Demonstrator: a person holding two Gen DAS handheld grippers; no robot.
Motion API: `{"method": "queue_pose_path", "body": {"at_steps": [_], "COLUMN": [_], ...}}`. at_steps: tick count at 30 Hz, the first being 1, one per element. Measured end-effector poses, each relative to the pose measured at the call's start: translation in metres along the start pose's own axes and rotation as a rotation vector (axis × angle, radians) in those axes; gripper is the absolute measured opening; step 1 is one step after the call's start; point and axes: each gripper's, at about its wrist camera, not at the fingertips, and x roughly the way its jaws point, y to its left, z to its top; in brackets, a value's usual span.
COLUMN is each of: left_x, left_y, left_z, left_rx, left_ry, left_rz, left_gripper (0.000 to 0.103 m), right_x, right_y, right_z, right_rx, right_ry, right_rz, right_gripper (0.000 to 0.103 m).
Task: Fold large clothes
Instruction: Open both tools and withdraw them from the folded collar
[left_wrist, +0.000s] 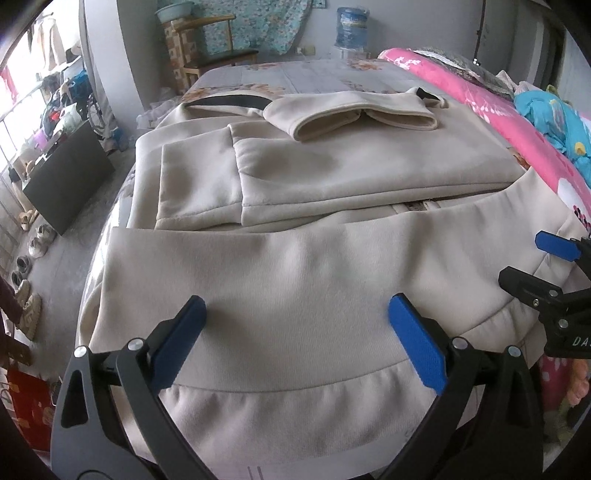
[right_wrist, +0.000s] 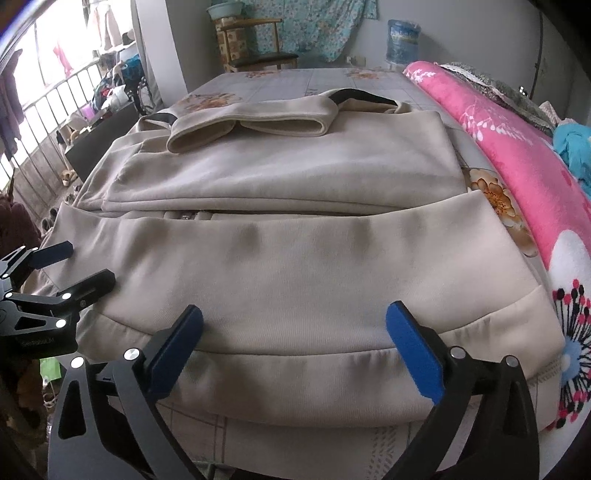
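A large beige sweatshirt (left_wrist: 295, 280) lies partly folded on the bed, its sleeves laid across the upper part and its ribbed hem (left_wrist: 288, 402) nearest me. It also shows in the right wrist view (right_wrist: 295, 280). My left gripper (left_wrist: 295, 314) is open, its blue pads spread over the hem area, holding nothing. My right gripper (right_wrist: 293, 321) is open over the hem's right part, empty. The right gripper also shows at the right edge of the left wrist view (left_wrist: 535, 258), and the left gripper at the left edge of the right wrist view (right_wrist: 81, 266).
The bed sheet (left_wrist: 295, 74) has a flower print. A pink blanket (right_wrist: 517, 147) lies along the right side, with blue clothing (left_wrist: 554, 118) on it. A wooden chair (right_wrist: 258, 44) and water bottle (right_wrist: 402, 40) stand beyond the bed. Shoes (left_wrist: 33, 251) and a dark board (left_wrist: 70, 177) are on the left floor.
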Motion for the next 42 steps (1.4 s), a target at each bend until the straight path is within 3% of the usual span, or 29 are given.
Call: {"method": "queue_pose_path", "body": {"at_steps": [23,29,33,34,38,42], "left_x": [-0.003,-0.045,-0.067,-0.068,-0.061,-0.042], "left_y": [-0.001,0.023,0.059,0.066,0.092,0.112], "left_z": [-0.002,-0.016,-0.027,-0.029,-0.028,-0.024], "left_rx": [0.002,-0.029,-0.085,-0.098,-0.153,-0.213], "left_ry": [-0.012,-0.167,-0.218,-0.219,-0.182,-0.131], "left_rz": [0.004,0.011,0.050,0.053,0.023,-0.019], "left_gripper": [0.096,0.096,0.095,0.094,0.067,0.052], "right_x": [0.001,0.001,0.002,0.002,0.003,0.003], "right_y": [0.001,0.000,0.001,0.001,0.001,0.002], "right_z": [0.000,0.000,0.000,0.000,0.001,0.002], "right_rx": [-0.009,-0.022,-0.027,-0.028,-0.033,-0.035], "right_ry": [-0.003,-0.005,-0.004,-0.005,0.003,0.011], "right_rz": [0.004,0.007,0.003,0.003,0.002,-0.002], "right_gripper": [0.097,0.097,0.097,0.097,0.097,0.097]}}
